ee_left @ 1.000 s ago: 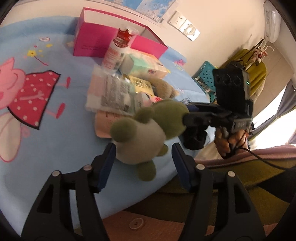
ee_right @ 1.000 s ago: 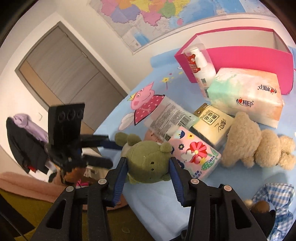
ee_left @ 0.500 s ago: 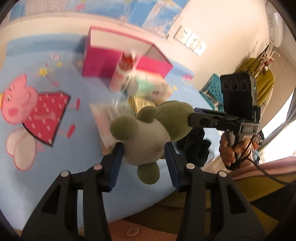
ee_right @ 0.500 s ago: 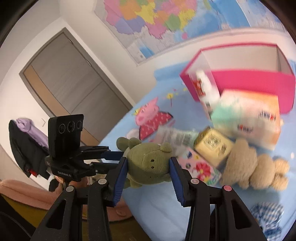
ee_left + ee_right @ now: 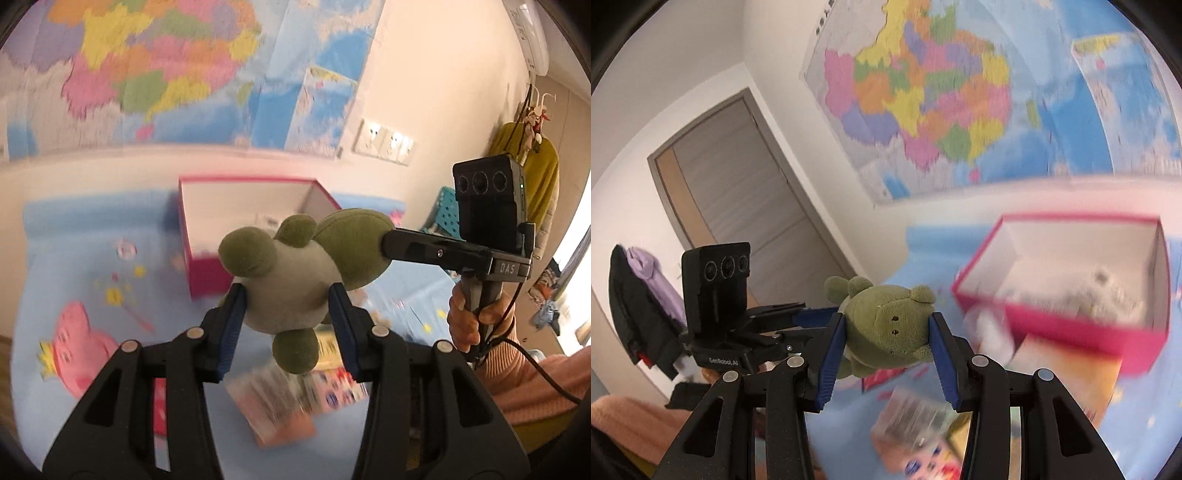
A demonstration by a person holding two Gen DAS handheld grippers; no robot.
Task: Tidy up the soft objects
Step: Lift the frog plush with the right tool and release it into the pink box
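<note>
open air above pink box

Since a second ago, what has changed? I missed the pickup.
The left gripper closed on the green plush frog's body; both grippers lifted it off the bed, toward the pink box. The right gripper kept its clamp on the head.

This is a bedroom in a home, likely a child's. A bed is covered by a light-blue sheet printed with a pink cartoon pig. A large coloured wall map hangs above it. On the far side a grey door stands beside clothes hung on the wall, and a yellow garment hangs on a coat stand. Wall sockets and an air conditioner complete the domestic look.
</note>
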